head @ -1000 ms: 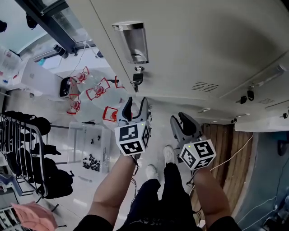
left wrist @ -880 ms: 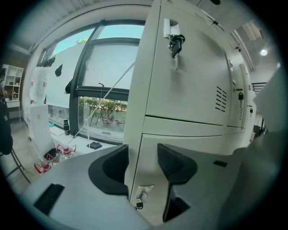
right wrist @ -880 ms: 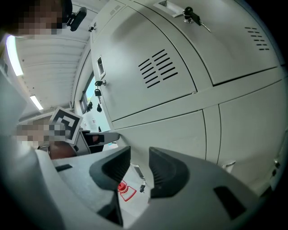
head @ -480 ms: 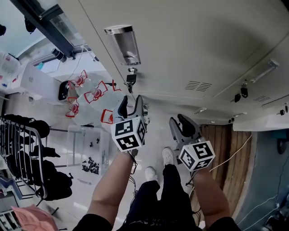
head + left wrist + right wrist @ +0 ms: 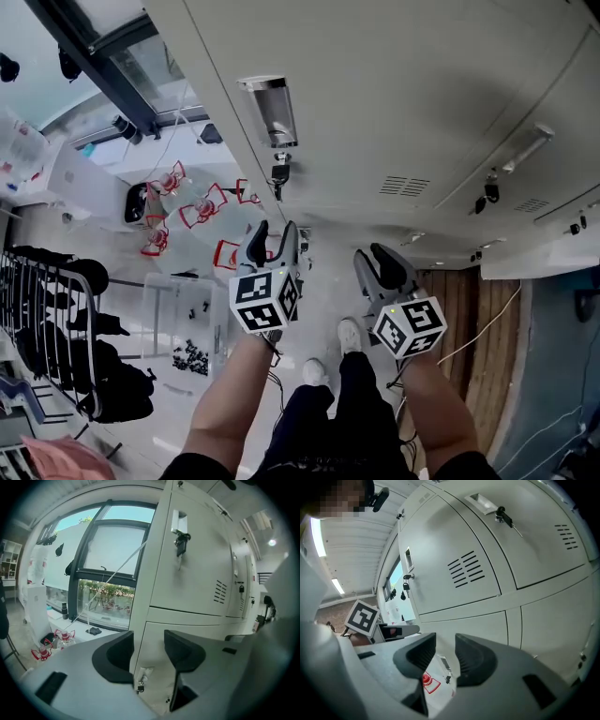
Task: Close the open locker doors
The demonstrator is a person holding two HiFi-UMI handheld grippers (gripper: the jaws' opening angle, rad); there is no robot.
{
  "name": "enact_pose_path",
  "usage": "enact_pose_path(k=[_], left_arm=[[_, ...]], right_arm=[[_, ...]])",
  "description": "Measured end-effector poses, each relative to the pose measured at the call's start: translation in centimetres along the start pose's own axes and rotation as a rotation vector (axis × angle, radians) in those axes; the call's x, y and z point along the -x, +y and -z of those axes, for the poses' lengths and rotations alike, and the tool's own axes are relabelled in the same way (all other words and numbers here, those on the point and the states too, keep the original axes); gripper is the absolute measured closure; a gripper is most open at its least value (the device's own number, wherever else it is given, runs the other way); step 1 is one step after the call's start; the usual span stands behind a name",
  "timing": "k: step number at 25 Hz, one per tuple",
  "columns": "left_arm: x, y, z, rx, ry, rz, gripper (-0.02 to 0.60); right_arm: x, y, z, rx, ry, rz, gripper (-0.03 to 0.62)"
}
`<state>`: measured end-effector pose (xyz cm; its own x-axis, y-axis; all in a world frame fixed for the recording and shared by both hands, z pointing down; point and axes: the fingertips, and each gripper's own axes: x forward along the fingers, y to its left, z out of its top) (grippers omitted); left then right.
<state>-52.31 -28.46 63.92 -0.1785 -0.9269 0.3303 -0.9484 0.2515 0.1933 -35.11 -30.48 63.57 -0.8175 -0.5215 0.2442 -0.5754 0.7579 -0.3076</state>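
A bank of pale grey lockers [image 5: 403, 103] fills the top and right of the head view. One door has a metal handle recess [image 5: 270, 111] with a key [image 5: 278, 173] hanging below it. The doors in front of me look shut. My left gripper [image 5: 275, 232] is held out short of that door, open, with nothing between its jaws. In the left gripper view [image 5: 147, 644] the same key [image 5: 180, 543] is above, and a lower door's key [image 5: 139, 682] shows through the gap. My right gripper [image 5: 375, 255] is beside it, also open and empty [image 5: 445, 651], facing vented doors [image 5: 466, 569].
Red-framed clear items [image 5: 202, 202] and a clear plastic box [image 5: 187, 319] lie on the floor at left. A black rack with dark bags [image 5: 56, 319] stands further left. A large window [image 5: 112, 569] adjoins the lockers. Wooden flooring [image 5: 469, 319] and a cable show at right.
The head view has shifted slightly, so the handle sits a little differently in the picture. Both grippers keep their places and their jaws stand as before.
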Motion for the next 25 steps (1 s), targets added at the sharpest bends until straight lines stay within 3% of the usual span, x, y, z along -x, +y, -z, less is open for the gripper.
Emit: enact_pose_path(k=[8,11,16,19,25], left_arm=[[7.1,-4.2,-1.4,-0.046,-0.028,0.214,0.422],[9.6,-5.8,-2.9,-0.075,-0.069,0.262,0.437],[13.7,-8.8,-5.9,-0.111,-0.129,0.345,0.452],[16.7,-11.3,-6.9,-0.139,-0.139,0.407,0.473],[21.4,-16.7,-8.6,-0.164,-0.178,0.507,0.499]], right_arm=[[3.7,2.6,-2.0,0.016,-0.035,-0.020,0.473],[5.9,3.2,-3.4,0.046,-0.064,-0.028,0.482],[10.8,4.3,-6.7,0.103,-0.140,0.042,0.513],[14.4,4.6,-8.5,0.111,-0.169,0.104,0.592],[22.1,4.4,-12.2,0.147,-0.231,0.177,0.592]])
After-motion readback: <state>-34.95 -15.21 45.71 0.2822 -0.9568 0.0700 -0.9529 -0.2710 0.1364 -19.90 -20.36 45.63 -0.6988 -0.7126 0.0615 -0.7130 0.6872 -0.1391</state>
